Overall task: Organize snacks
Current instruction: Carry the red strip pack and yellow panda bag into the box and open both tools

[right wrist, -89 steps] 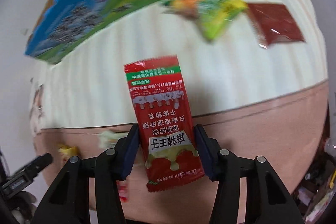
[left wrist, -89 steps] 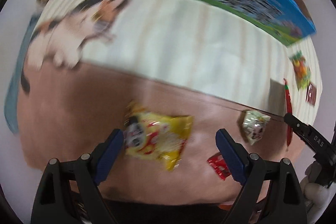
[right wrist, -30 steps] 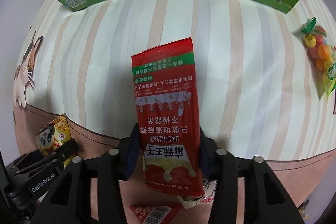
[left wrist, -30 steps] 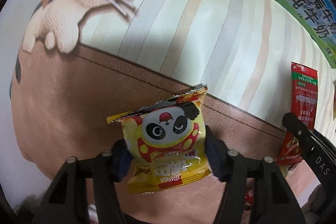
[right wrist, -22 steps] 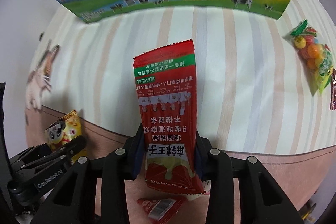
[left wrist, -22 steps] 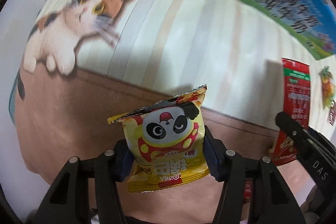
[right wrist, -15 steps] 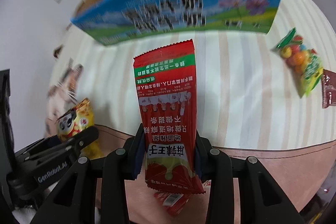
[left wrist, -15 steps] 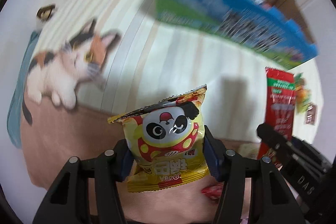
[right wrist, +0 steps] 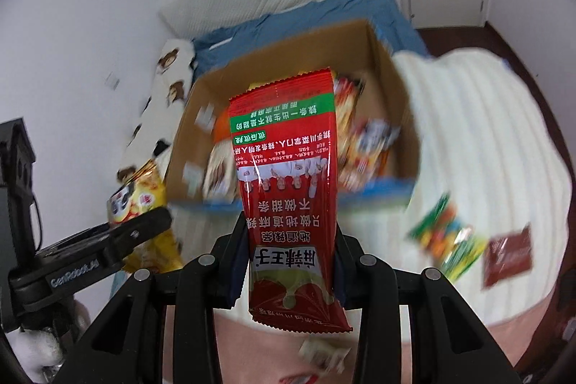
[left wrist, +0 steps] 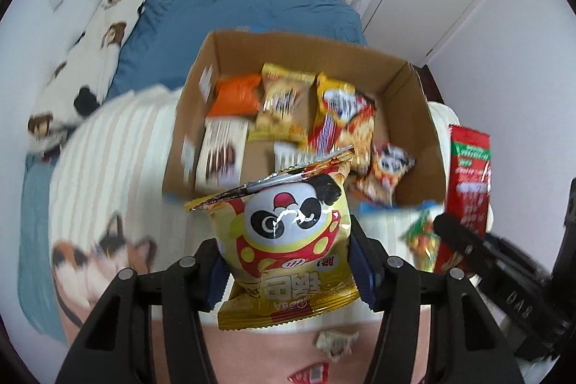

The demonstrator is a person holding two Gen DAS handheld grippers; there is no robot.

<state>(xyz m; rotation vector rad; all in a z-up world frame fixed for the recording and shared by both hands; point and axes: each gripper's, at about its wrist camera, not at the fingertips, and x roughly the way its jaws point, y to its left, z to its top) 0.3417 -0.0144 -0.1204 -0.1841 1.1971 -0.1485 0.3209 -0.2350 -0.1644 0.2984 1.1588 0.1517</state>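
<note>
While gripped, glossy yellow panda packet

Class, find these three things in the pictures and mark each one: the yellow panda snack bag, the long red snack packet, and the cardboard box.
yellow panda snack bag (left wrist: 288,222), left wrist view, on the panda face.
long red snack packet (right wrist: 288,189), right wrist view, on its printed middle.
cardboard box (left wrist: 288,51), left wrist view, on the bare inner far wall.

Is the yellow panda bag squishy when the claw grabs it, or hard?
Probably squishy: the yellow panda bag looks puffed with air where the left claw pinches it. It likely weighs little, since it stands upright from a grip low down. Its shiny film may be a bit slippery, so it might slide out.
</note>
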